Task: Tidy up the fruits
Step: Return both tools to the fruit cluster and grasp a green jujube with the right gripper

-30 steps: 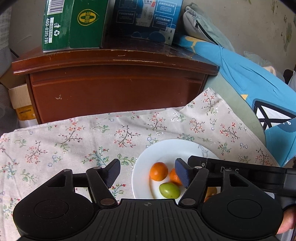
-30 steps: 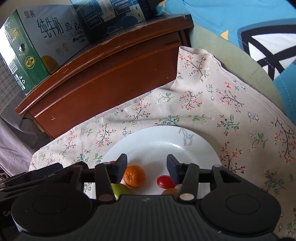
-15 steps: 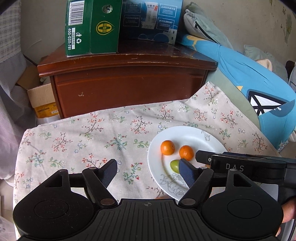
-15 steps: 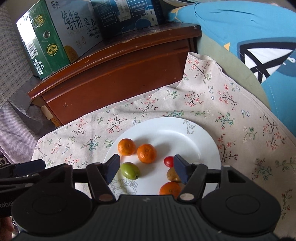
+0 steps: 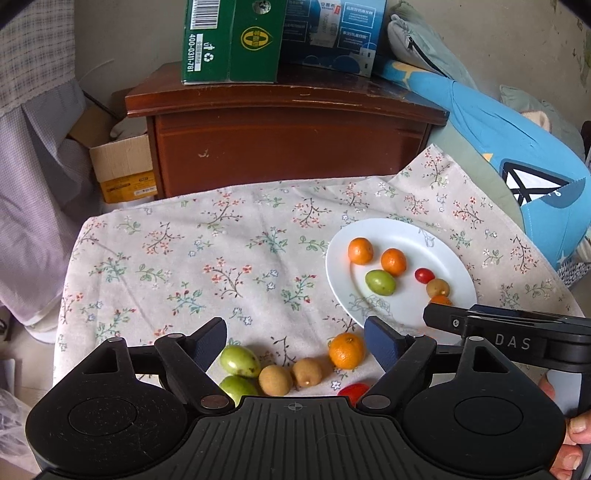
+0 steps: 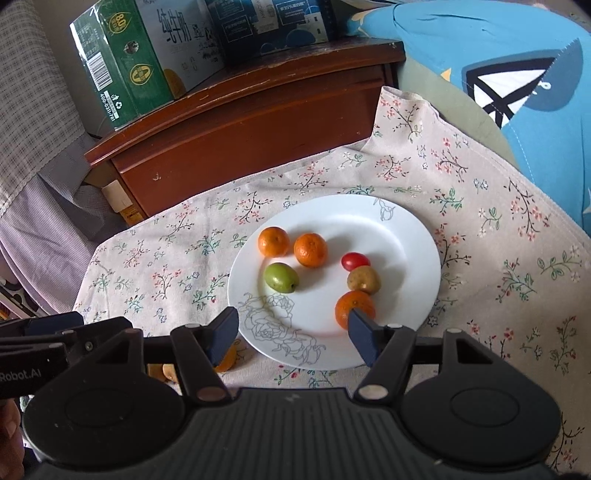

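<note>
Two cartons, one green carton (image 5: 229,40) and one blue carton (image 5: 332,33), stand on one brown wooden cabinet (image 5: 284,140) behind the surface. One flowered cloth (image 5: 207,266) covers that surface, and one white plate (image 6: 406,236) lies on it, toward the right side.

Six fruits are on the plate: three mandarins (image 6: 311,250), one green fruit (image 6: 280,277), one brownish round fruit (image 6: 363,280) and one red cherry tomato (image 6: 355,260).

Six more fruits lie on the cloth near the front edge, and only the left wrist view shows them well: two green fruits (image 5: 240,361), two brown fruits (image 5: 275,380), one mandarin (image 5: 346,350) and one cherry tomato (image 5: 352,391). The right wrist view shows only small parts of this group behind its left finger.

The left gripper (image 5: 295,341) is above the loose group; its jaws are opening wide and press on nothing. The right gripper (image 6: 291,332) is over the near rim of the plate, with its jaws apart and holding nothing; one mandarin shows just past its right fingertip.
</note>
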Tool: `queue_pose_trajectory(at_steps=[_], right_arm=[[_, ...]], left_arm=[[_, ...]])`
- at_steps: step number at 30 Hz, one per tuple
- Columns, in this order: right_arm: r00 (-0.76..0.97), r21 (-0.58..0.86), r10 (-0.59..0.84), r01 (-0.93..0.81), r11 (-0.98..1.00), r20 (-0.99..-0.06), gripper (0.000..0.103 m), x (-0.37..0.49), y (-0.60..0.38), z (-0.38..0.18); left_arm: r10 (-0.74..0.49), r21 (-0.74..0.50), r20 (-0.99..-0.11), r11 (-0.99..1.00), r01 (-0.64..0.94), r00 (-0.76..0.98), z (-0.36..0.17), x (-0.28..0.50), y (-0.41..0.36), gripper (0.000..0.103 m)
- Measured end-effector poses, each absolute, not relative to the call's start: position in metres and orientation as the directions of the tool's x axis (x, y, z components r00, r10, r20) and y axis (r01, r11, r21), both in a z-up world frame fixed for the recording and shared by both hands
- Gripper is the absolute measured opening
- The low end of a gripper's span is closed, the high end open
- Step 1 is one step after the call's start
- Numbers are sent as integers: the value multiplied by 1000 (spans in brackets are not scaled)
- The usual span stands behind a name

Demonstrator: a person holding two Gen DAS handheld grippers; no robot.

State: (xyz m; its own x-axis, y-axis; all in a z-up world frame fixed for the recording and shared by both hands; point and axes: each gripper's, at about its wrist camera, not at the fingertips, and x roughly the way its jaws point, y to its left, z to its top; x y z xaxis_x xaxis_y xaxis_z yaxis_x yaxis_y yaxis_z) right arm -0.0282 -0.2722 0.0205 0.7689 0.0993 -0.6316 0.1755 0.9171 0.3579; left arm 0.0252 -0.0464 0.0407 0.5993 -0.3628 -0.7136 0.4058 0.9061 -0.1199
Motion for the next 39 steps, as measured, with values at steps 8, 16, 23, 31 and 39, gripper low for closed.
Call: queue_pose_trajectory(at_steps=[8,16,23,31,39], right_arm=[[764,368,138,138,919,-631,67,-55,-258,18],[722,389,250,28,921,-645,66,-72,-226,5],[685,339,309,-96,936,-659,61,-74,-193,-7],[663,325,327,-132,936,-673,52,-70,-181,-17],[663,297,318,-149,943,-677,44,-68,-175,-22]], left_arm=[[-326,-131,-726,930,344,605,34,27,-13,84],[-286,-134,-739,950,283,610,25,33,12,84],[-289,-122,-762,943,309,580,11,31,12,83],[-306,-89,-782,917,388,544,-5,26,2,82],[-286,-35,-784,907,420,551,-20,28,-6,81]])
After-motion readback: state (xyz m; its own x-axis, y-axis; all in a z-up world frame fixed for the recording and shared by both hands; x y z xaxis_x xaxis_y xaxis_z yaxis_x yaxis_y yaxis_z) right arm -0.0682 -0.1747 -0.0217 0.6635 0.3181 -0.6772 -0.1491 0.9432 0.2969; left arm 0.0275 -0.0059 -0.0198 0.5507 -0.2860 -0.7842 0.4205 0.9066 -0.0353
